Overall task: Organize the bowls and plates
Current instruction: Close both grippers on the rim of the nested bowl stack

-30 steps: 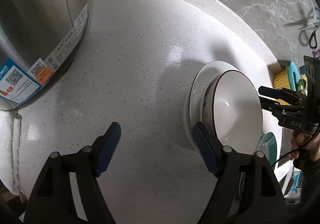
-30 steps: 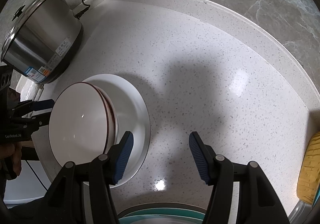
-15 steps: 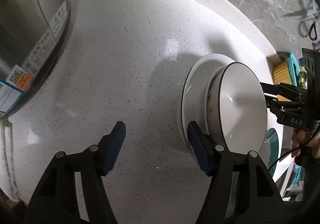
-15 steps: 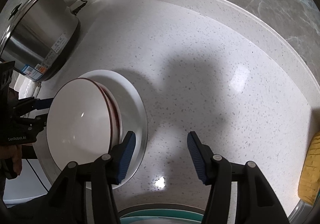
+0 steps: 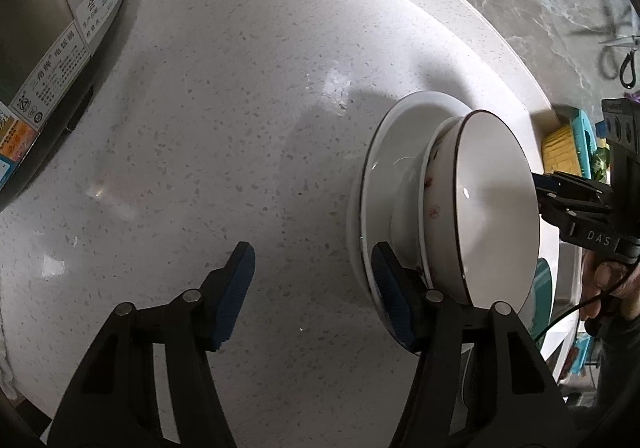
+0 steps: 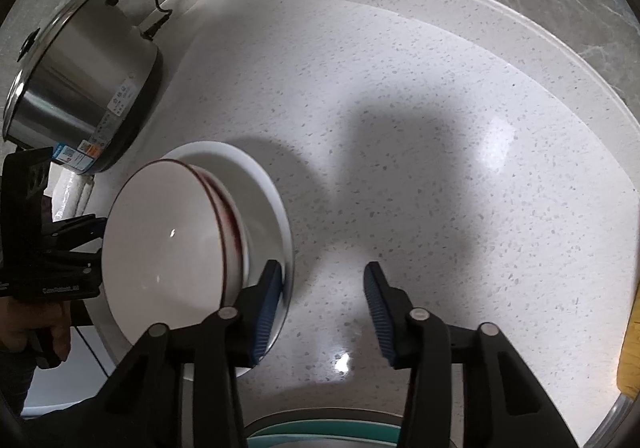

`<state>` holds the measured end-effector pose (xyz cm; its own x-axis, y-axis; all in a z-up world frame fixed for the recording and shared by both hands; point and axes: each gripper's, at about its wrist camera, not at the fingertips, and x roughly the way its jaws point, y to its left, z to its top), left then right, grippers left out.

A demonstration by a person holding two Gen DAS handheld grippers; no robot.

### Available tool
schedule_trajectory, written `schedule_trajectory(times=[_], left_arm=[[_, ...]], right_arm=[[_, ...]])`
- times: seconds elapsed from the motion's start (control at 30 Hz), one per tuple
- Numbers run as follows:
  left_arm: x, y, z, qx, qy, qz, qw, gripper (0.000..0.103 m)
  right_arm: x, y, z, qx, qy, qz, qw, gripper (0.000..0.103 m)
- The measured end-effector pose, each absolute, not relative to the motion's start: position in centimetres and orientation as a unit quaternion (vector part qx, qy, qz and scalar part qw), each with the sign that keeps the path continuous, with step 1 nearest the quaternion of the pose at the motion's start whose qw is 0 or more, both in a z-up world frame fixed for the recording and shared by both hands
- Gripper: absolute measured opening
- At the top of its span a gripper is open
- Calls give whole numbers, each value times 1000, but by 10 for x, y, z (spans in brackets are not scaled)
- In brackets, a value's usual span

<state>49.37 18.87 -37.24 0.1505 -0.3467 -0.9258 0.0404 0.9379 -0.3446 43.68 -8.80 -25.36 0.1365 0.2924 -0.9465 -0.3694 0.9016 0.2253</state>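
Observation:
A white plate (image 5: pixel 394 152) (image 6: pixel 256 184) lies on the speckled counter with two stacked bowls on it. The top bowl (image 5: pixel 496 200) (image 6: pixel 168 232) is white with a dark rim. The lower bowl (image 5: pixel 434 184) has red flowers on its side. My left gripper (image 5: pixel 310 296) straddles the plate's near rim, one blue pad over the plate and the other over the counter. Its jaws are closing, and the pads do not press the rim. My right gripper (image 6: pixel 322 306) straddles the opposite rim the same way, jaws also closing, without pressing.
A steel rice cooker (image 5: pixel 48 40) (image 6: pixel 80 88) stands at the counter's back left, its cord running up the wall. A teal plate (image 6: pixel 320 432) lies near the counter's front edge. A yellow item (image 6: pixel 630 348) sits at the right. A raised lip borders the marble wall.
Both grippers' jaws have narrowed. The left gripper has come down and closer, so the plate and bowls look larger and its right pad now overlaps the rim.

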Motion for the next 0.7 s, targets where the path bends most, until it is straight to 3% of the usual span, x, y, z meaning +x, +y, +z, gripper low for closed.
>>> schedule_trajectory(times=[0.4, 0.5, 0.7], left_arm=[[490, 197, -374, -121, 633, -135, 753, 61], [491, 201, -375, -118, 635, -134, 751, 66], [491, 192, -376, -91, 638, -145, 751, 64]], right_arm=[[432, -91, -259, -11, 642, 214, 736, 40], [433, -90, -260, -14, 642, 218, 735, 40], [436, -90, -277, 6, 666, 244, 705, 40]])
